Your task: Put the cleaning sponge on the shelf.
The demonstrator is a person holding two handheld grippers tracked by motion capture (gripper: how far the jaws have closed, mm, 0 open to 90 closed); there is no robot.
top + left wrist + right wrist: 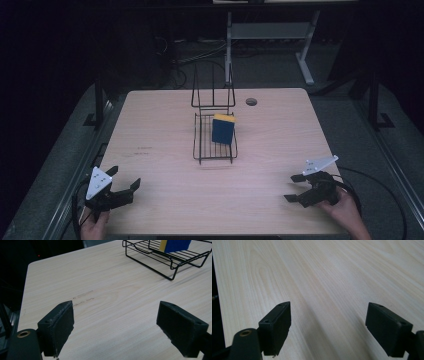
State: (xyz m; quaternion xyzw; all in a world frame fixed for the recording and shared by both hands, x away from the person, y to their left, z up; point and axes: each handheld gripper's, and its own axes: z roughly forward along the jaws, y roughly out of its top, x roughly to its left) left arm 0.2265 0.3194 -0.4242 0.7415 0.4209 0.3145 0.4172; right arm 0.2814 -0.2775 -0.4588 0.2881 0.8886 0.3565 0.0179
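The blue-and-yellow rectangular sponge is leaning tilted inside the black wire rack at the table's middle, while the left gripper and right gripper, jaws spread and empty, are waiting well short of that rack, so a clumsy grab is risking snagging wires or toppling the sponge.

The high view looks forward and down from above the near edge, taking in the whole table. Both gripper views sit low and close over the wood — the left gripper view faces the wire rack, also seen mid-table from above.
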